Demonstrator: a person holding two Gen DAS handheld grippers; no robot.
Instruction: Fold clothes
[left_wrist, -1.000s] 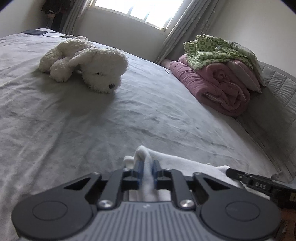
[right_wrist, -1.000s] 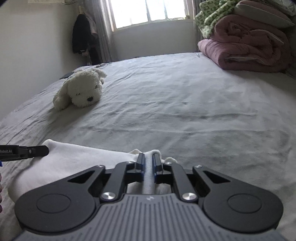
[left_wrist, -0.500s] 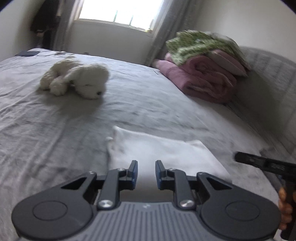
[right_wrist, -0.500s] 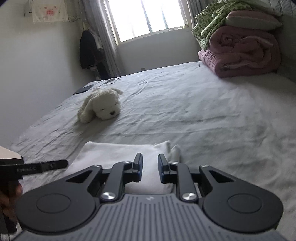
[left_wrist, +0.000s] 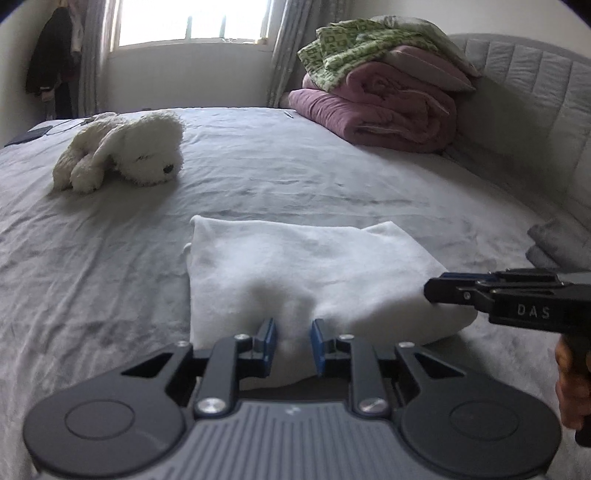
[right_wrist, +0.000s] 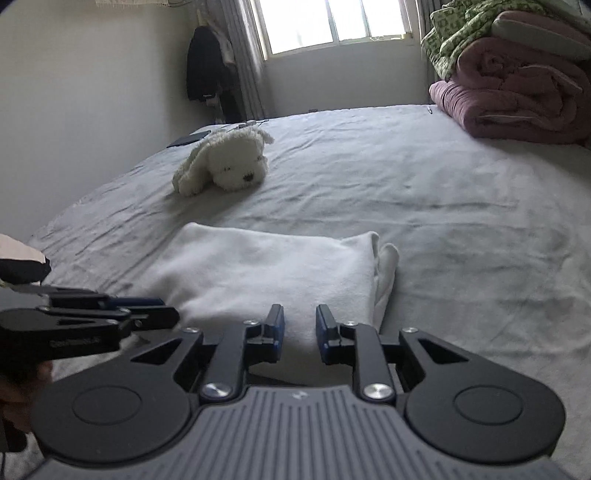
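Both claws, left claw (left_wrist: 291, 345) and right claw (right_wrist: 299, 328), stand parted; the right is opening, its pads off the cloth. Your soft, light, floppy white folded garment (left_wrist: 306, 269) on the grey bed (left_wrist: 110, 258) will sag, so pinch its doubled six-o'clock edge.

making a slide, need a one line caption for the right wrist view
Right claw opening just short of a folded white cloth on a grey bed, plush dog behind.

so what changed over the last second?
Both claws let go of the white garment: left claw and right claw pinched its near edge a second ago, now stand open and backed off; the right is opening. The garment lies folded flat. Plush dog and bedding pile unmoved.
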